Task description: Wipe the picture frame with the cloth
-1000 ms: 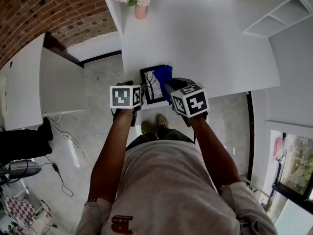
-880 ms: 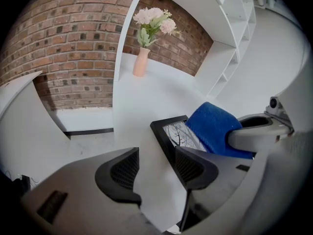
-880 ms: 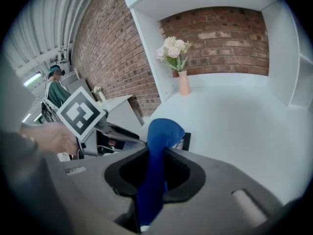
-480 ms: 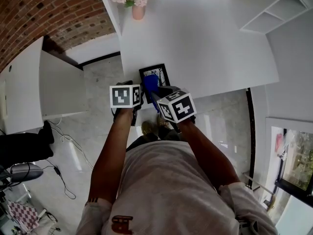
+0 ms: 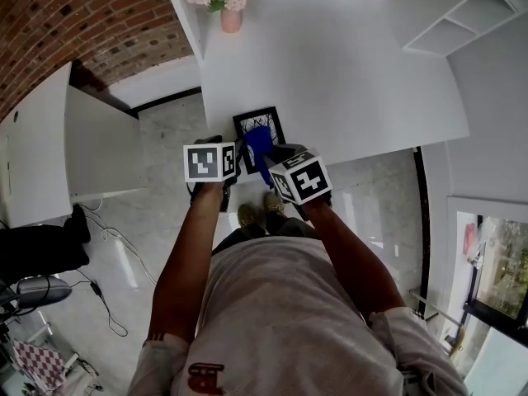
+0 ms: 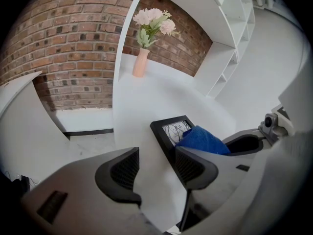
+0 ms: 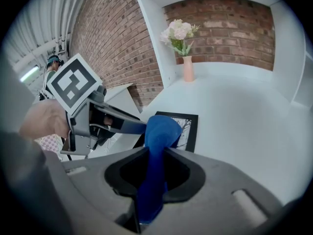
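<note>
1. The picture frame (image 5: 257, 122) lies flat on the white worktop (image 5: 346, 73), just above the centre of the head view and close to the worktop's lower edge. It has a black border around a black-and-white print of bare branches.
2. The right gripper (image 7: 157, 173) is clamped on the blue cloth (image 7: 159, 131). The cloth runs up between its jaws and bunches at their tips, over the lower right part of the frame in the head view (whether it presses on the glass cannot be told).
3. The left gripper (image 6: 156, 169) has its jaws apart, with only bare worktop between them. In the left gripper view the frame's near left edge passes behind the tip of the right-hand jaw, and the cloth shows just beyond that jaw.
4. In the head view the two grippers sit side by side just below the frame, left of centre and right of centre.
5. A pale pink vase (image 5: 231, 19) of light flowers stands on the worktop at the top of the head view, well apart from the frame, with a brick wall (image 5: 82, 15) at upper left.
</note>
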`<state>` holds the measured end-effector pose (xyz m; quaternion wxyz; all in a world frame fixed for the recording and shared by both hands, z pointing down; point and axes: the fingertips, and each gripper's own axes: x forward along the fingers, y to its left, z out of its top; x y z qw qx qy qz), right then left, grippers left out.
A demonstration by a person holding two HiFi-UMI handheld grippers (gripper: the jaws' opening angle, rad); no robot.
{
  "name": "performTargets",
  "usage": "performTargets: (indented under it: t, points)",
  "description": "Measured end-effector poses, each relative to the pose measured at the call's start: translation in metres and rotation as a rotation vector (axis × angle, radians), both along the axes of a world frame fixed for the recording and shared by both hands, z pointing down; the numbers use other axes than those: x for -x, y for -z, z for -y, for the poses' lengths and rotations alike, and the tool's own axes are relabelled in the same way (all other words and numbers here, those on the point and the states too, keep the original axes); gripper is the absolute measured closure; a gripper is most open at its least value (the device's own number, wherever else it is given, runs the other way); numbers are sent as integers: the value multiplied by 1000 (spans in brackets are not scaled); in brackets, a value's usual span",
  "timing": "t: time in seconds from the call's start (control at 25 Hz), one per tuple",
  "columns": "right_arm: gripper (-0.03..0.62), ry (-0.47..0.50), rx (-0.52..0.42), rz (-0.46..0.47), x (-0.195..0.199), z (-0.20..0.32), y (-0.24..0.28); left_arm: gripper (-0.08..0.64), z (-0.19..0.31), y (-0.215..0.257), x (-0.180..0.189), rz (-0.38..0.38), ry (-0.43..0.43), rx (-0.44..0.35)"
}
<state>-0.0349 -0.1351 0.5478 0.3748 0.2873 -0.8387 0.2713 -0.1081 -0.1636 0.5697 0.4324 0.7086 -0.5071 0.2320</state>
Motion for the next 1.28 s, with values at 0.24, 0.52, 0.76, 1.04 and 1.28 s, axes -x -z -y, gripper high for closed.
performTargets:
  t: [0.24,0.52,0.76,1.04,1.28]
  points:
    - [517,-18,-19,-31,-26,10,1,334,1,0,1,2,7,-3]
    - [518,-53,-32,-42,-55,18,3,334,1,-1,0,6,12,-7]
    - [518,-63,-56,9,-60,25,17,334,1,0,0,5,17,0]
    - [517,-65,-136,126,-54,37,60,334,6,37,0,-18,7,-100]
    - [518,-65,-257,266,-41,50,119,337,16,113,-3,-77,-18,-342]
